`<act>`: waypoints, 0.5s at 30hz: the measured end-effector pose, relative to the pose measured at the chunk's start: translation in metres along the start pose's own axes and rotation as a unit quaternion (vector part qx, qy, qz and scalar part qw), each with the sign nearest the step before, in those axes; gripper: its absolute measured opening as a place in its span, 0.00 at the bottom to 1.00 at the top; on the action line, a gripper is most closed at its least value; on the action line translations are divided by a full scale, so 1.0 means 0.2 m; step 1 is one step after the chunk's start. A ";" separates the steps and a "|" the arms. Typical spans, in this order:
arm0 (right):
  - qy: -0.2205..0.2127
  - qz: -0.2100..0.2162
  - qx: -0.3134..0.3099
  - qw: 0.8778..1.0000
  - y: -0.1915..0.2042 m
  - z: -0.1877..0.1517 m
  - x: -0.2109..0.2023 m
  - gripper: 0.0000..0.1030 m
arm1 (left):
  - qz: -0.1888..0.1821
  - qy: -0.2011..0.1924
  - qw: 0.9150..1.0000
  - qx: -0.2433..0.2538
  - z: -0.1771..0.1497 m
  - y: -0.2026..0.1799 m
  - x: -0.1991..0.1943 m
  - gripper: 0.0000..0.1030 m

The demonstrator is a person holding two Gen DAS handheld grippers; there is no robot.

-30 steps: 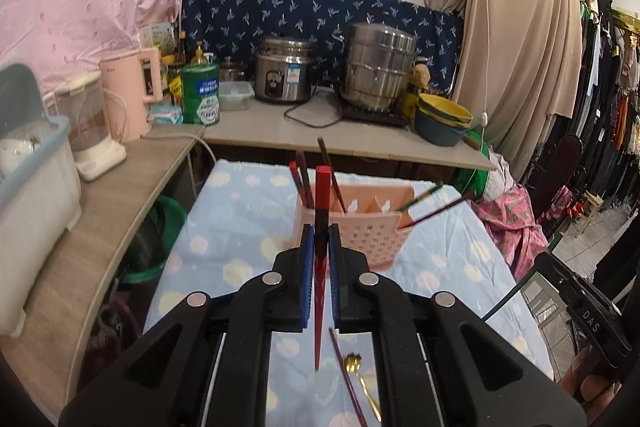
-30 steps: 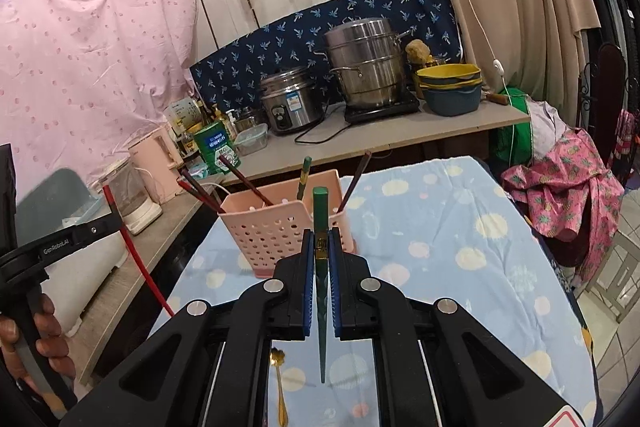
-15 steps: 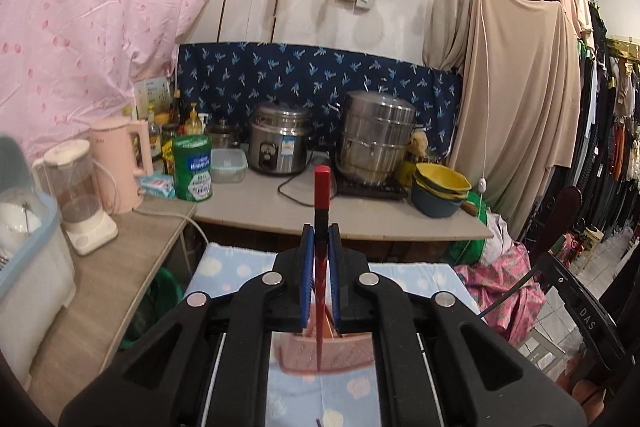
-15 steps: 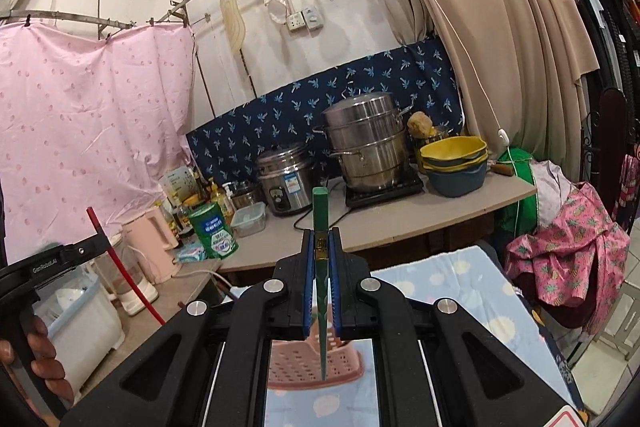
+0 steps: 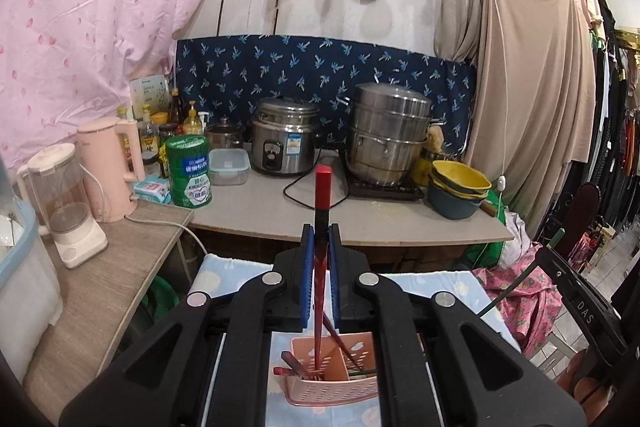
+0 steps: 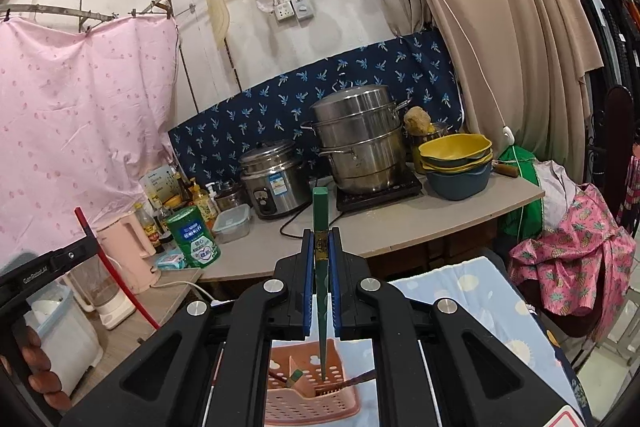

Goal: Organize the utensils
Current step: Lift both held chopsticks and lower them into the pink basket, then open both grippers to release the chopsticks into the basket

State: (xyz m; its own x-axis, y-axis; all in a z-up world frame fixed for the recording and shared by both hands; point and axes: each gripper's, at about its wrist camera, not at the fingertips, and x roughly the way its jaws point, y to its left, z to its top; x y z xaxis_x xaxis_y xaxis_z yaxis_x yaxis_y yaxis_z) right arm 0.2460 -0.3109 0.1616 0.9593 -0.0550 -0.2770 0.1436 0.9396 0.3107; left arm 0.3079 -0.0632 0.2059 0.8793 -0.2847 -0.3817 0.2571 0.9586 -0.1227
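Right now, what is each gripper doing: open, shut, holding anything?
Left gripper: shut on the red chopstick, above the pink basket.
Right gripper: shut on the green chopstick.

Both wrist cameras ride high, looking forward along their gripper fingers and slightly down. The left view faces the back wall square on, the pink basket [image 5: 334, 367] close below. The right view sits further right, angled leftward, sharing the steamer pot [image 6: 358, 139], rice cooker [image 6: 274, 179] and basket.

Bright, even light, perhaps daylight; sharp focus, fisheye bending, dark vignetted corners.
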 end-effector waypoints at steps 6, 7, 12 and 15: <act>0.030 -0.002 -0.002 1.000 0.00 -0.08 0.13 0.07 | 0.006 0.025 1.000 -0.001 -0.08 0.02 0.11 0.07; 0.034 -0.002 -0.004 0.999 0.00 -0.10 0.15 0.07 | 0.006 0.029 1.000 -0.001 -0.09 0.03 0.13 0.07; 0.051 -0.005 -0.010 0.999 0.02 -0.16 0.21 0.07 | 0.007 0.042 0.999 0.002 -0.13 0.03 0.18 0.07; 0.061 -0.005 -0.011 0.998 0.02 -0.19 0.23 0.07 | 0.009 0.047 0.999 0.004 -0.14 0.03 0.19 0.07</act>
State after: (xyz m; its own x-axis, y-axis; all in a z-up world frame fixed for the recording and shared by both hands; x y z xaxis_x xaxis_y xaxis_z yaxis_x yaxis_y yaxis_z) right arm 0.2823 -0.2963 0.1154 0.9208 -0.0246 -0.3892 0.1471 0.9462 0.2881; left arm 0.3320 -0.0686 0.1645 0.8425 -0.2661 -0.4685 0.2446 0.9637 -0.1074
